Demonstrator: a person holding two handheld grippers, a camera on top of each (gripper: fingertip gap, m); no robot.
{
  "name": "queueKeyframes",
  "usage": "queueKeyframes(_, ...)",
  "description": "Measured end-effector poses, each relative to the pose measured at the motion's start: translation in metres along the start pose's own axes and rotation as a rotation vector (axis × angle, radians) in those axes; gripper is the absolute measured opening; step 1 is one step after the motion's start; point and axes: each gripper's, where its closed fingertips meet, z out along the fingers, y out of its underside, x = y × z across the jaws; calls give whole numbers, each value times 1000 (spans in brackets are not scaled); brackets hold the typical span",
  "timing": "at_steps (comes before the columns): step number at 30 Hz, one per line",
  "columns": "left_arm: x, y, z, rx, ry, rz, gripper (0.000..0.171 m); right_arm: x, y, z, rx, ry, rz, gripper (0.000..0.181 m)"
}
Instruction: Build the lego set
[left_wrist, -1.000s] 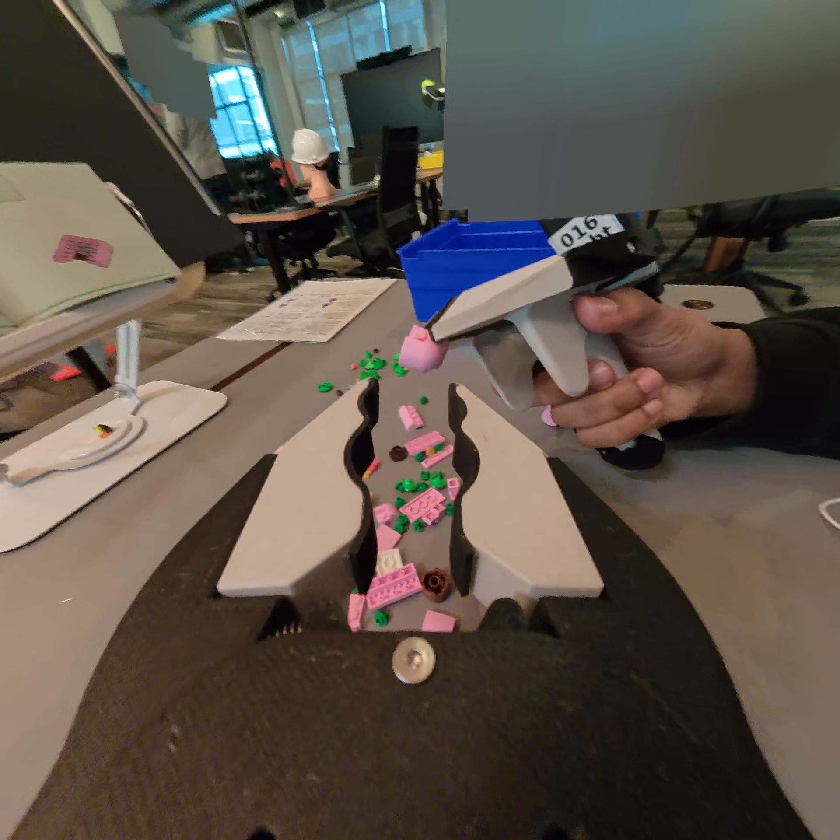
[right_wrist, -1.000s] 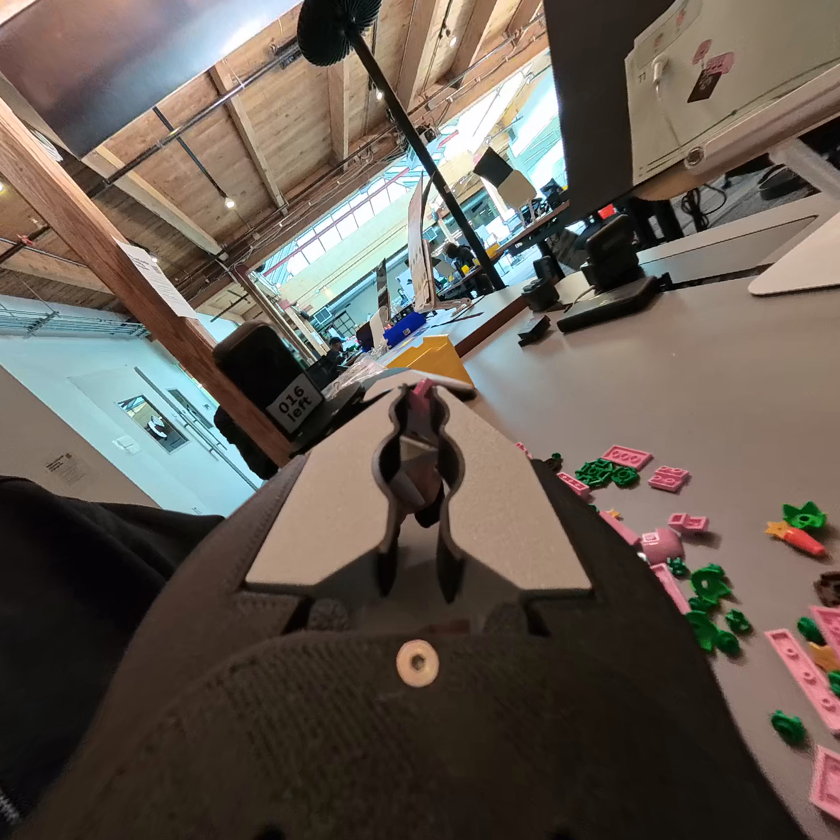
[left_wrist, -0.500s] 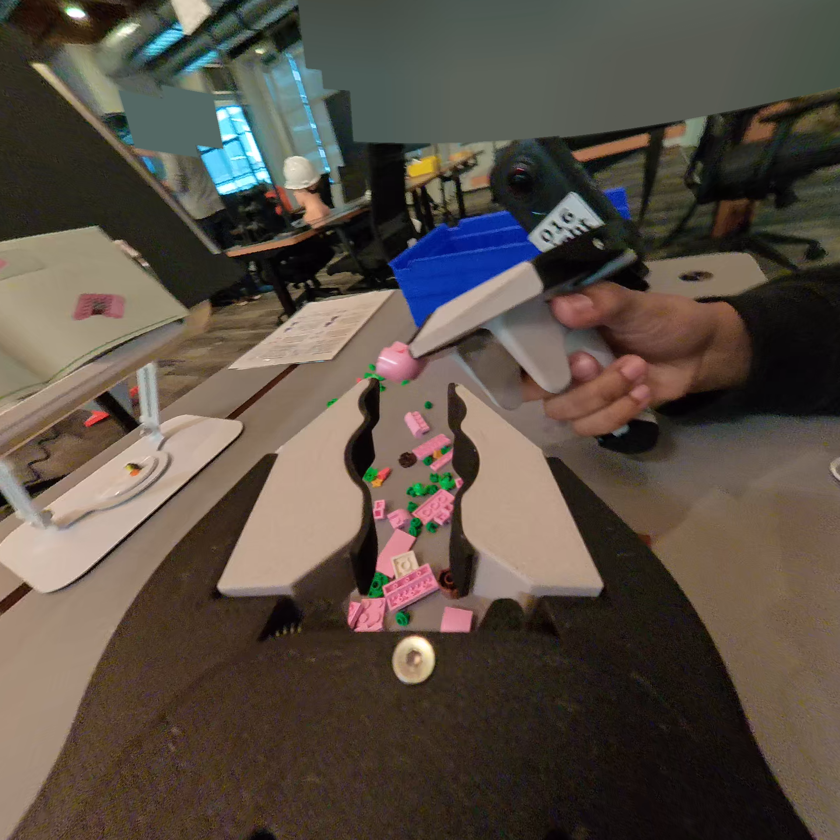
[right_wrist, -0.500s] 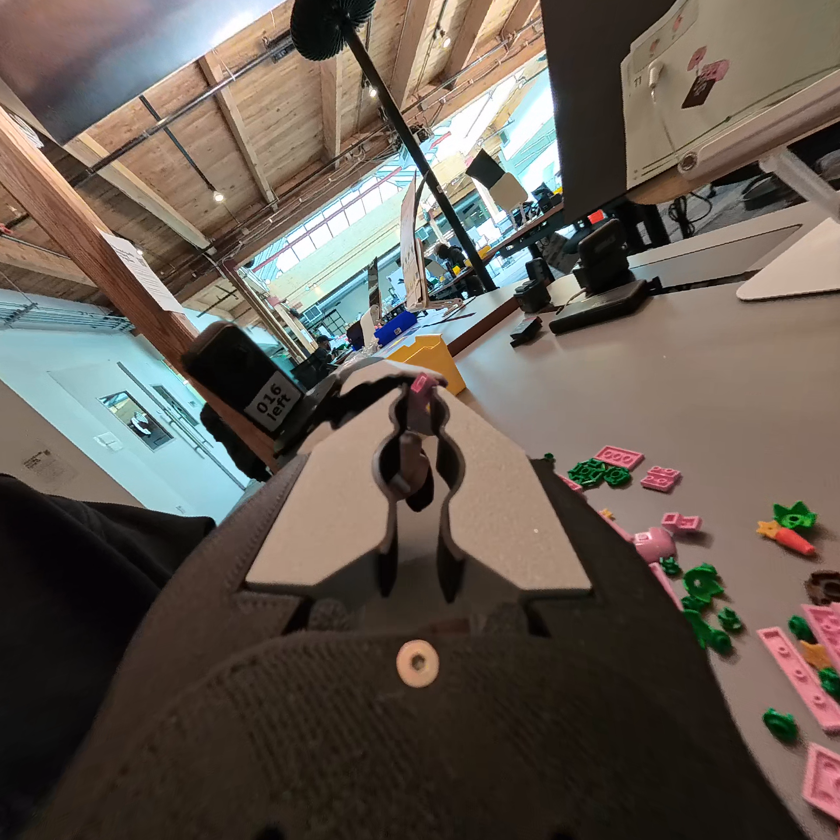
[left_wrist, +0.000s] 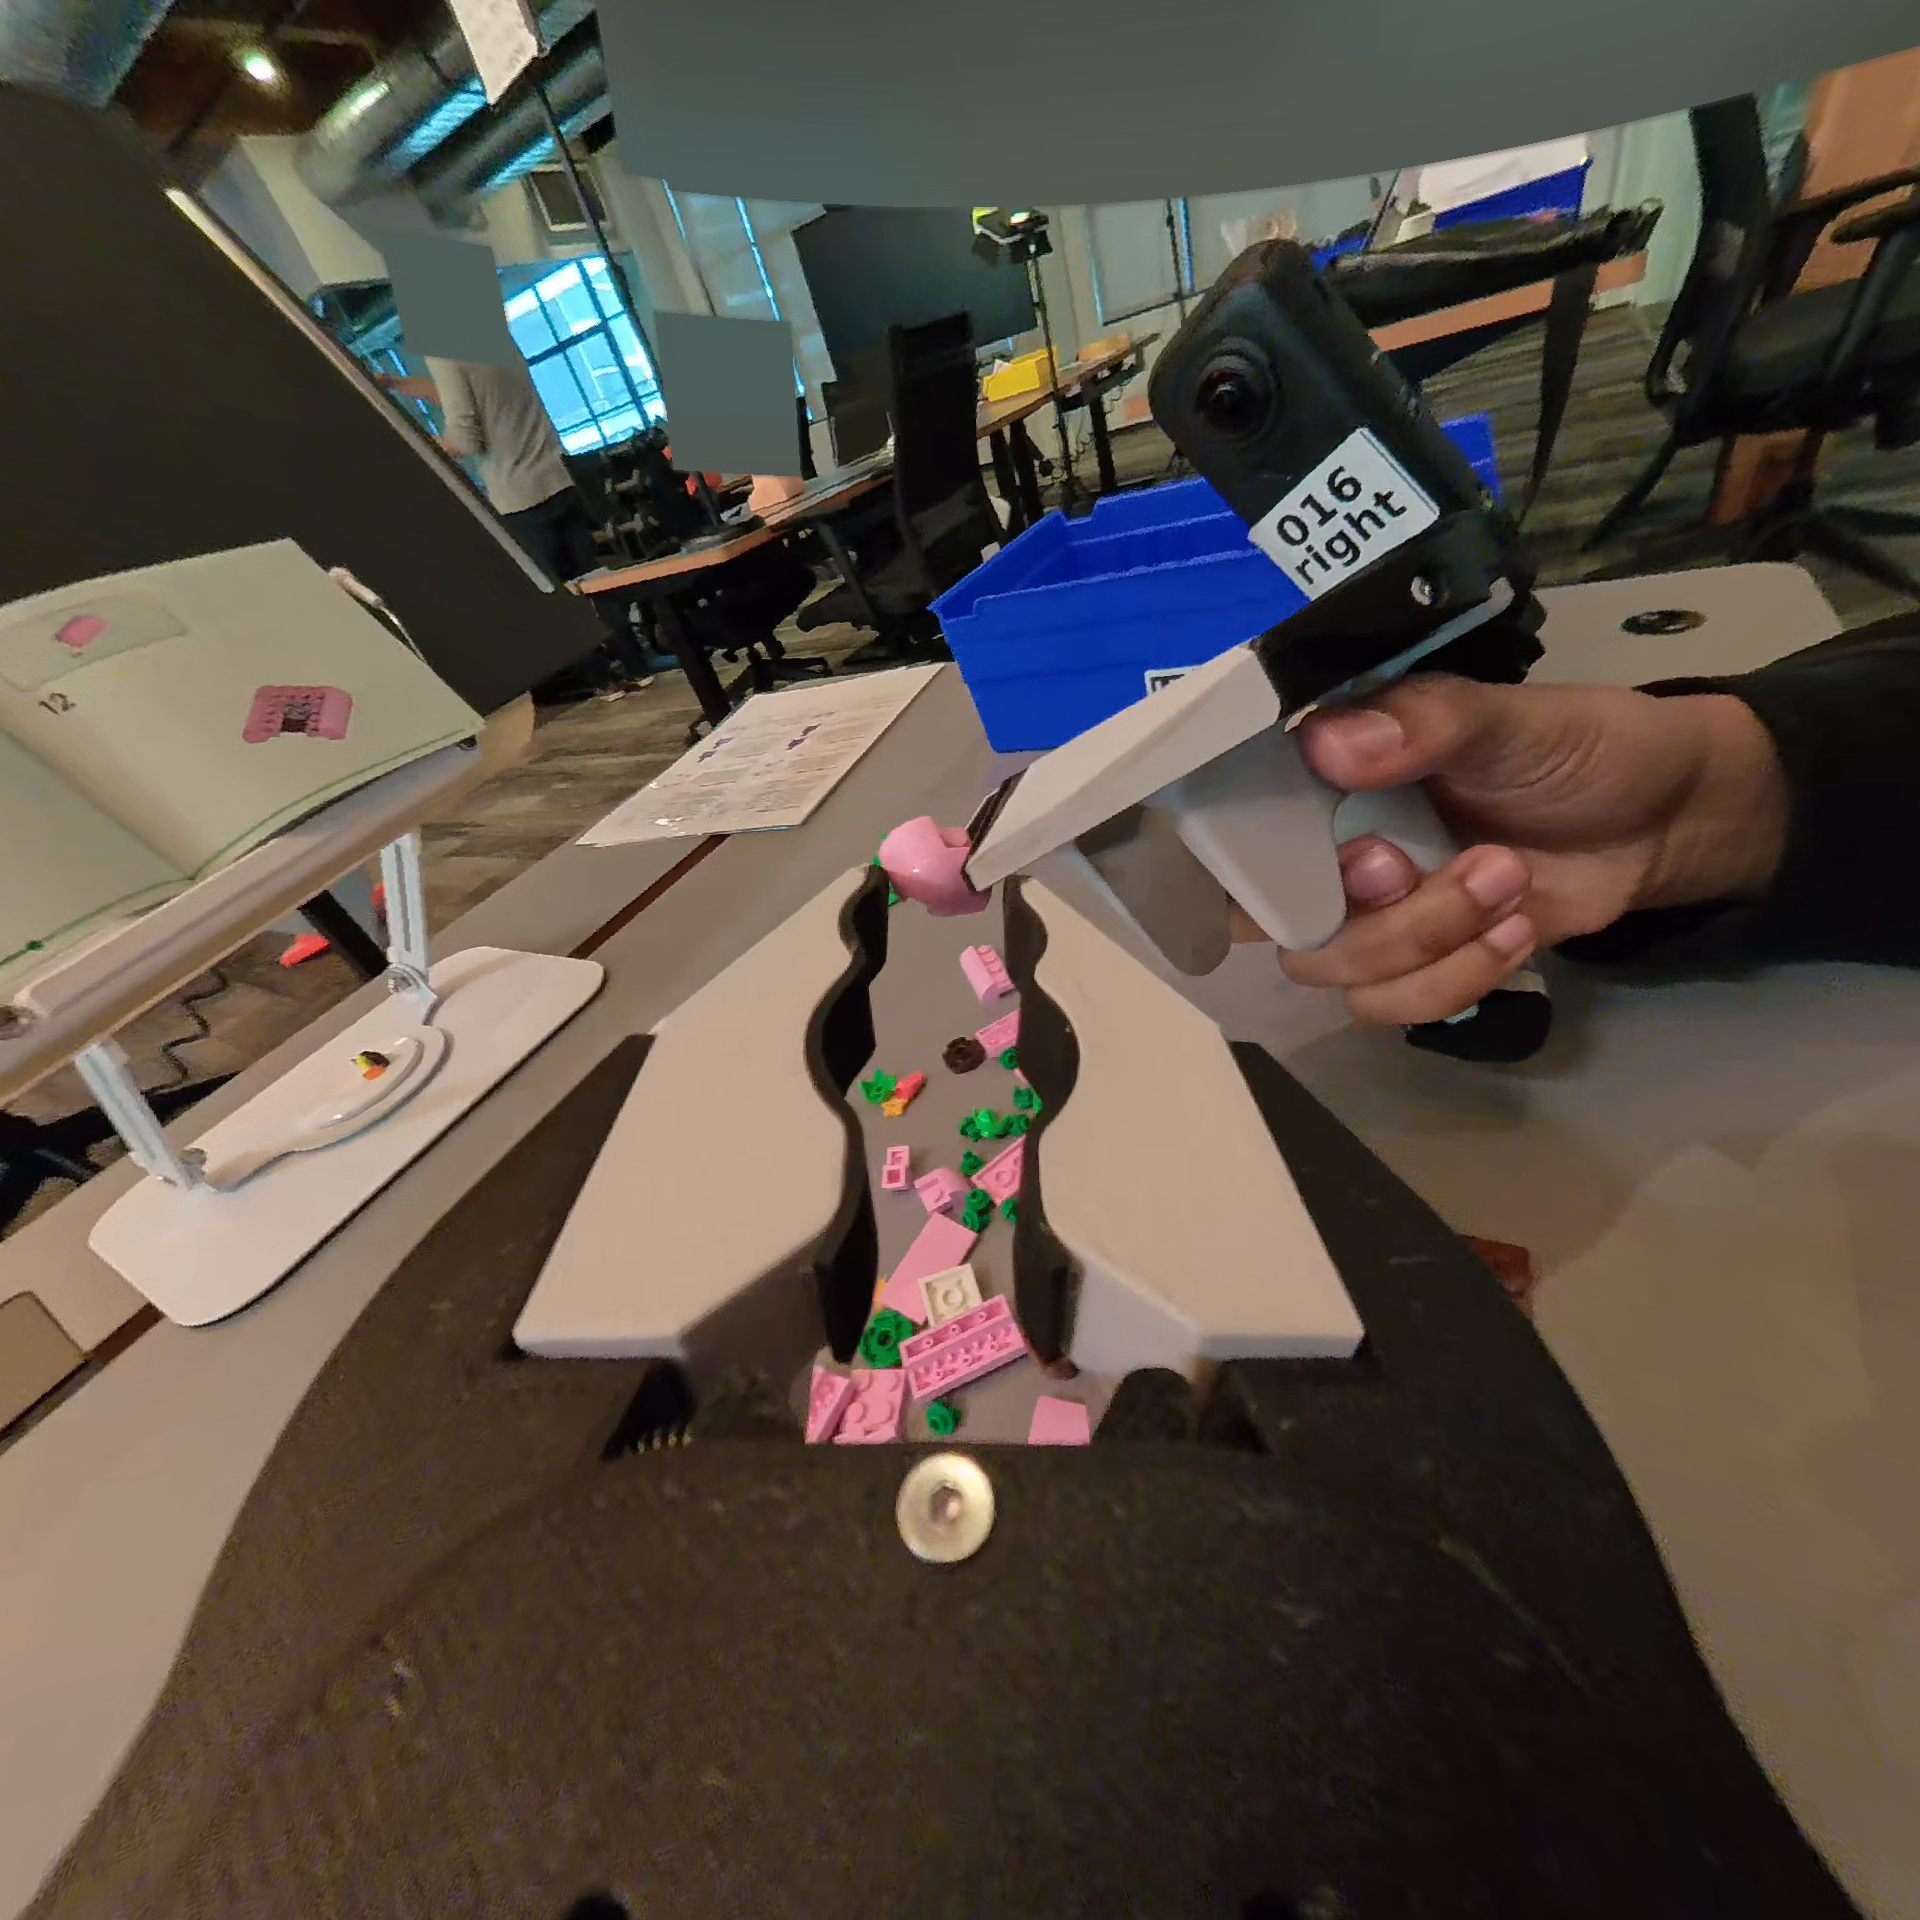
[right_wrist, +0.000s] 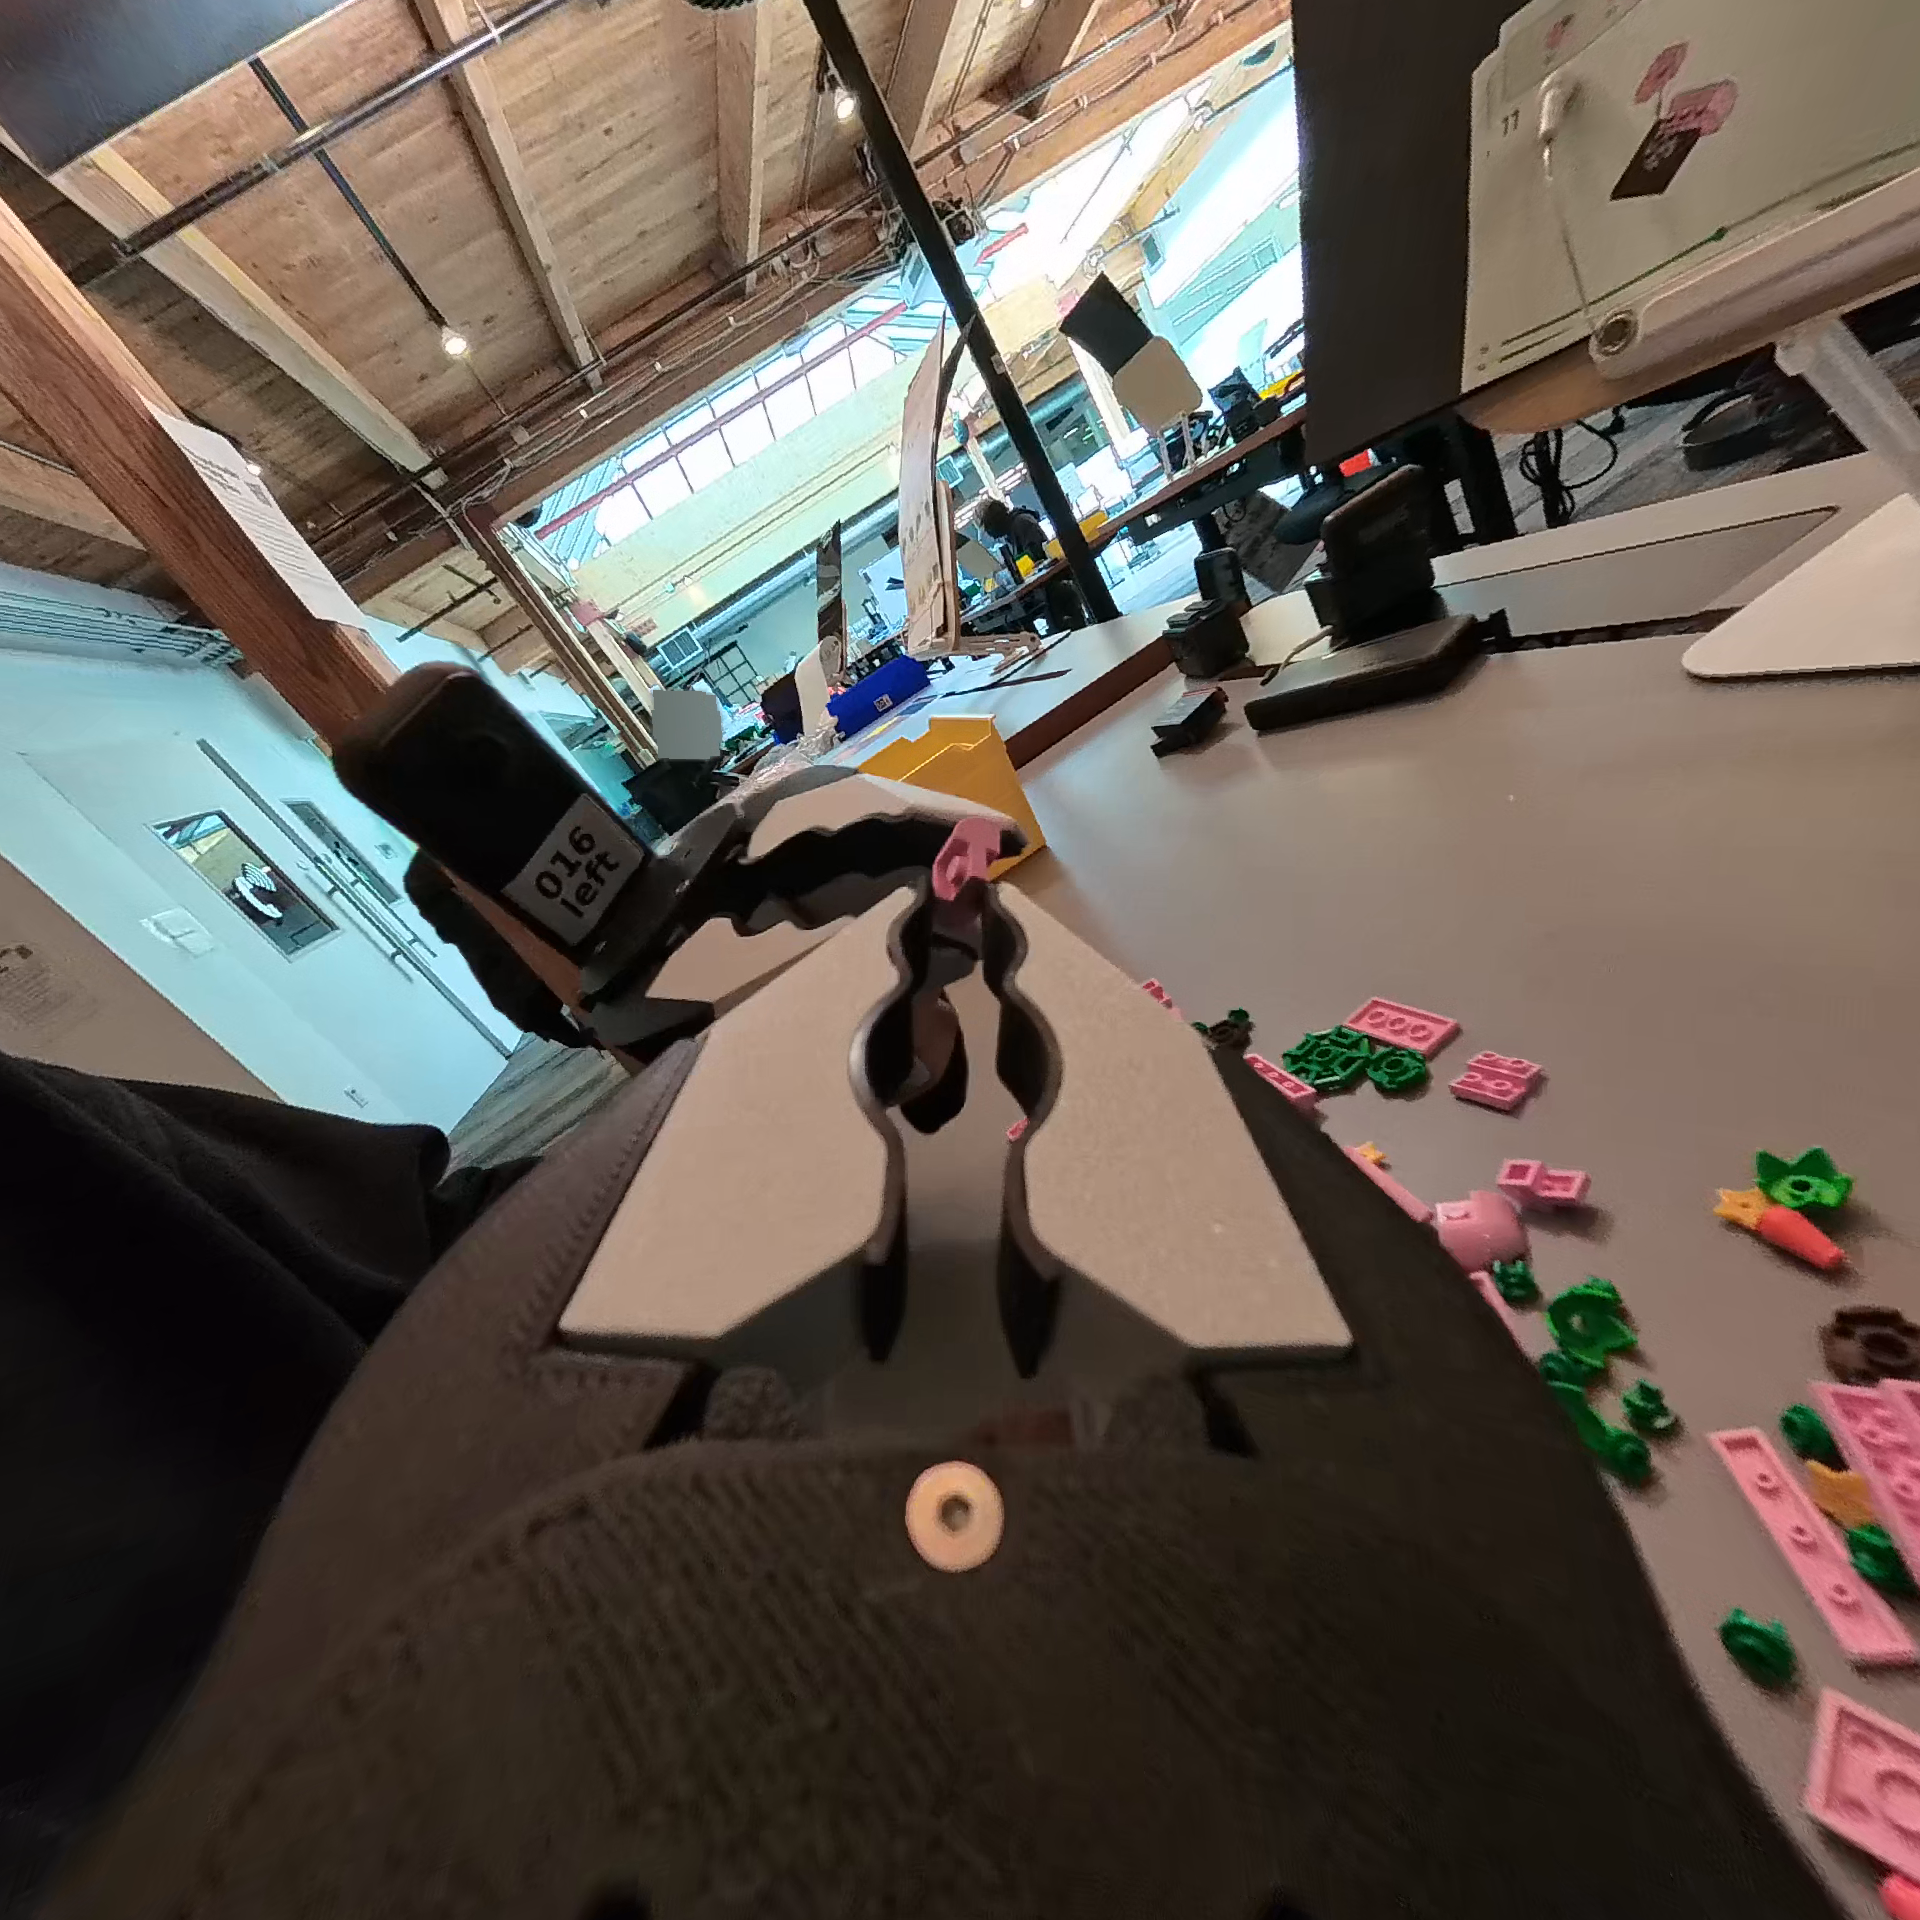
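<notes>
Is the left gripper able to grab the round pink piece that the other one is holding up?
Probably yes: the left gripper is open, the pink piece sits just past its tips, and nothing lies between.

Mid-frame, the left tool (left_wrist: 940, 904) hangs above the grey counter (left_wrist: 1662, 1195), its jaws apart over scattered pink and green lego pieces (left_wrist: 961, 1340). From the right, a hand (left_wrist: 1538, 831) brings the right tool (left_wrist: 971, 842), pinching a rounded pink piece (left_wrist: 920, 868).

Bright daylit room, fisheye edges, soft shadows
</notes>
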Motion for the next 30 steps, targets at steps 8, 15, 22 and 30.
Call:
queueKeyframes(8,0,1,-2,-15,6,40,17,2,0,-2,-21,3,-4,26)
queueKeyframes(15,12,17,-2,-103,140,16,17,7,-20,-13,48,77,-133,30)
queueKeyframes(22,78,83,-21,-442,597,-32,17,-2,-11,-25,-28,115,-209,40)
queueKeyframes(30,98,110,-27,-596,694,-76,17,22,91,-69,-494,477,-614,41)
